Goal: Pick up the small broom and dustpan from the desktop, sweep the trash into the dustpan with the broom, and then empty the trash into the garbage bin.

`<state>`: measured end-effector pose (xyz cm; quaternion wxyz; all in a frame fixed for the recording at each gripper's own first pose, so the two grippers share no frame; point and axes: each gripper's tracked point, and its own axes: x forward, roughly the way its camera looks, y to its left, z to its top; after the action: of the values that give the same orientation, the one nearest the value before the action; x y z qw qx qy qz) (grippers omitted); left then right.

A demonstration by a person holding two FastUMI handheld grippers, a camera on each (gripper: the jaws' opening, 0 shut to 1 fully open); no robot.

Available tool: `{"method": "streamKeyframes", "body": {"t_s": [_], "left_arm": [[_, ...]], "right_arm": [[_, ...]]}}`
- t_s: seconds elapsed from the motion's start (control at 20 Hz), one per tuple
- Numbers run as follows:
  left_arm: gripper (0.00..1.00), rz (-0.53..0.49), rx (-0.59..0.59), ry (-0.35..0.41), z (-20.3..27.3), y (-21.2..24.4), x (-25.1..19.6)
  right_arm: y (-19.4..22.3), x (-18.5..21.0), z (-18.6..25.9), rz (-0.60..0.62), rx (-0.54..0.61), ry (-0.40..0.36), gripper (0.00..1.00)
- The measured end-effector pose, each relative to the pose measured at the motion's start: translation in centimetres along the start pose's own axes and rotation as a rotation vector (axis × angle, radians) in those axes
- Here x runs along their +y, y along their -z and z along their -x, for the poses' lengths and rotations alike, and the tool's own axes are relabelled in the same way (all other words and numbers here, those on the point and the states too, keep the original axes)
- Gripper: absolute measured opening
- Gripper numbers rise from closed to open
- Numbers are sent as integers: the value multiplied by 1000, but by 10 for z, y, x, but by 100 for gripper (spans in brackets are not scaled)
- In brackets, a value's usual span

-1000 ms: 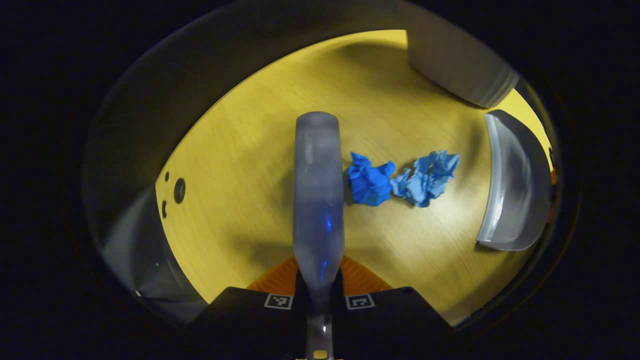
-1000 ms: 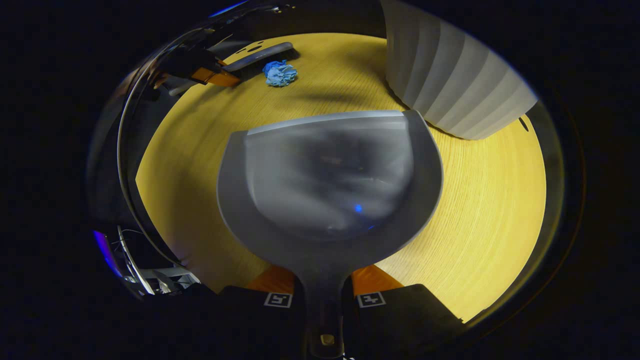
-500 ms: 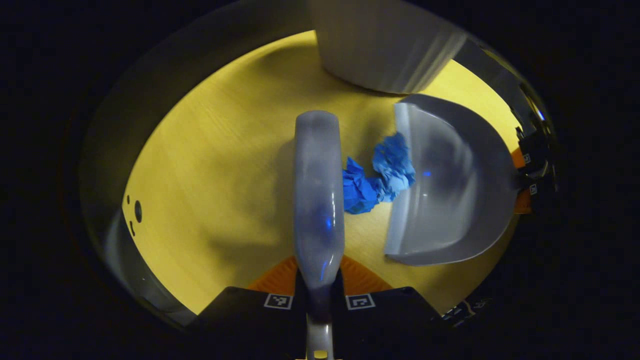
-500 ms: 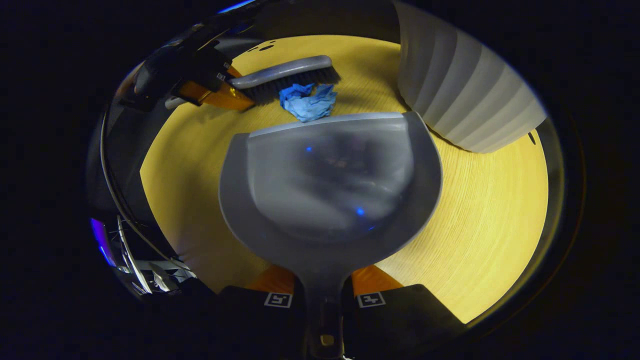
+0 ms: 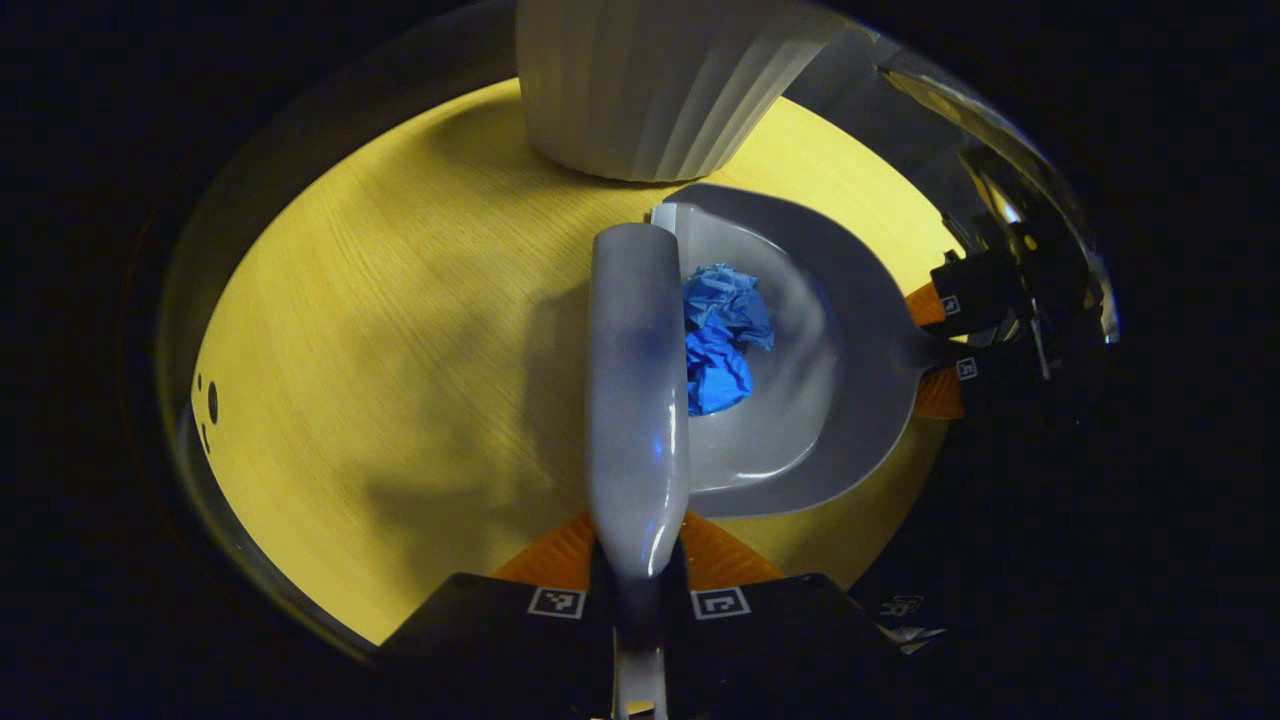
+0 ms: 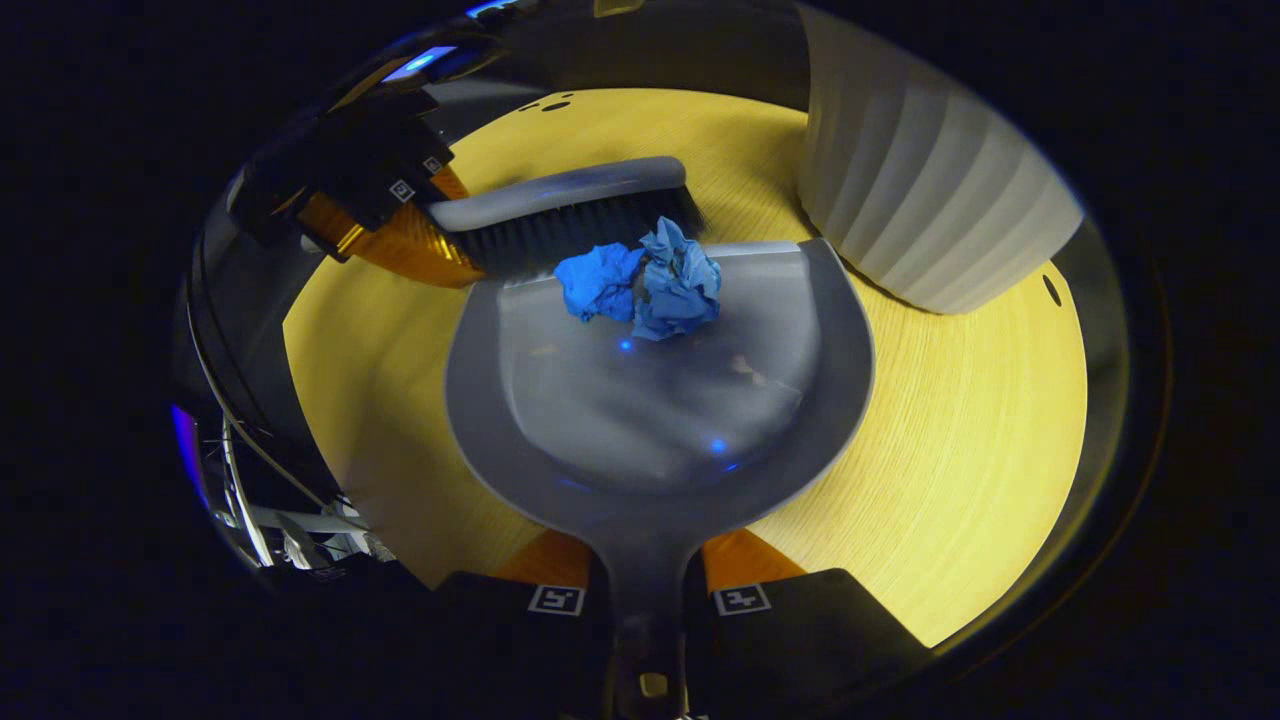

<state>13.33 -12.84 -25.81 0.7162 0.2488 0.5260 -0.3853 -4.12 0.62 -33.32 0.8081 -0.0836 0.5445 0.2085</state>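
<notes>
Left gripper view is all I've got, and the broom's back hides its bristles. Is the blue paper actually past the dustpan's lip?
Observer: Yes. In the right gripper view both blue paper wads sit just inside the dustpan's front edge.
Operator: Are the bristles touching them?
Observer: The broom's dark bristles press against the wads from behind.
Operator: Is the pan's handle gripped?
Observer: It runs between the right gripper's orange fingers, one on each side.
</notes>
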Motion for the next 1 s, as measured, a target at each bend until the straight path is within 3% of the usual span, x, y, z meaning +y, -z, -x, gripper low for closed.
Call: {"method": "streamKeyframes", "body": {"t_s": [0.3, 0.65, 1.0], "left_arm": [[24, 193, -130, -95, 16, 16, -3], [24, 391, -263, -186, 48, 67, 11], [25, 413, -284, -194, 5, 146, 46]], "right_arm": [[-1, 10, 16, -29, -48, 10, 32], [-4, 17, 63, -57, -86, -11, 32], [-14, 10, 117, 9, -75, 19, 32]]}}
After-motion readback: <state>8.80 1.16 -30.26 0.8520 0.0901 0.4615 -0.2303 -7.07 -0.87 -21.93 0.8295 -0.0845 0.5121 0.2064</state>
